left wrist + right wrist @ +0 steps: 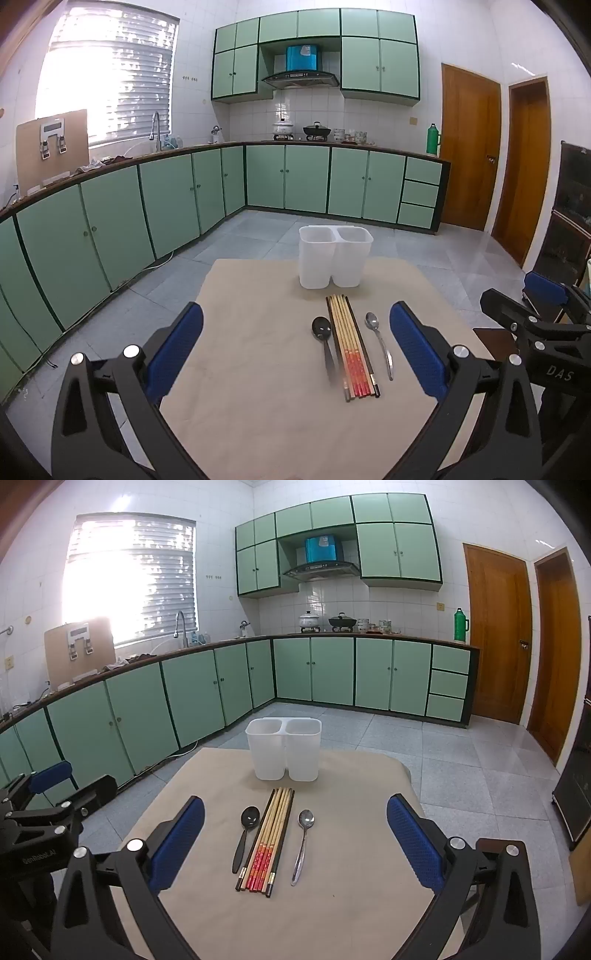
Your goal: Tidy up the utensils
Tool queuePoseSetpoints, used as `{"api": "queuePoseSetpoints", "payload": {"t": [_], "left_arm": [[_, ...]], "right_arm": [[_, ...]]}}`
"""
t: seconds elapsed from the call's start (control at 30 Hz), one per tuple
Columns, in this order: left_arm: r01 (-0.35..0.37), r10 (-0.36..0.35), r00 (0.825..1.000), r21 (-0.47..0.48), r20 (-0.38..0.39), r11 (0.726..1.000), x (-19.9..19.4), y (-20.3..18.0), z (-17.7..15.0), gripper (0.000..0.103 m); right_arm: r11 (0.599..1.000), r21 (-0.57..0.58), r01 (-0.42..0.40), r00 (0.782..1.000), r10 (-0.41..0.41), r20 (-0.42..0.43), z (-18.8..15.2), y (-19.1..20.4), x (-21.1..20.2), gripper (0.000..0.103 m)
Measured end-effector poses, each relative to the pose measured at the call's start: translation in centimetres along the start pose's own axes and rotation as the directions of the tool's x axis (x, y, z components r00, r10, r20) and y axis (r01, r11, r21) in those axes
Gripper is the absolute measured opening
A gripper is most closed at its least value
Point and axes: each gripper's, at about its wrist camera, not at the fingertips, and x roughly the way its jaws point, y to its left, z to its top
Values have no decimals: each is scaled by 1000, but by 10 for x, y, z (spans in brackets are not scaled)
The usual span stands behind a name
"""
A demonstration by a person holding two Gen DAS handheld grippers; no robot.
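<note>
A white two-compartment holder (334, 256) (283, 748) stands empty at the far side of the beige table (258, 369) (351, 849). In front of it lie a black spoon (324, 339) (245, 834), a row of several chopsticks (351, 343) (269, 840) and a metal spoon (380, 341) (302, 842), side by side. My left gripper (295, 339) is open and empty above the near table, left of the utensils. My right gripper (295, 834) is open and empty, with the utensils between its fingers in view. Each gripper shows at the edge of the other's view.
Green kitchen cabinets (147, 206) run along the left and back walls past the table. Grey tiled floor (461, 768) surrounds the table. Wooden doors (498, 627) are at the right. A dark cabinet (572, 221) stands at the far right.
</note>
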Motion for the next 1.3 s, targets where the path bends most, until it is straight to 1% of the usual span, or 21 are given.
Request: {"api": "queuePoseSetpoints", "payload": {"t": [0.4, 0.5, 0.73, 1.3], "left_arm": [[-4, 4, 1000, 7, -2, 1000, 1, 3, -1, 98], [-4, 4, 1000, 5, 0, 1000, -1, 10, 0, 98], [-8, 8, 1000, 8, 2, 1000, -3, 3, 2, 98], [-10, 10, 1000, 10, 7, 1000, -6, 4, 5, 98]], "right_arm": [[1000, 0, -1, 1000, 1, 1, 0, 0, 0, 97], [1000, 0, -1, 1000, 1, 1, 0, 0, 0, 97], [1000, 0, -2, 1000, 2, 2, 0, 0, 0, 97], [1000, 0, -1, 1000, 1, 4, 0, -3, 4, 97]]}}
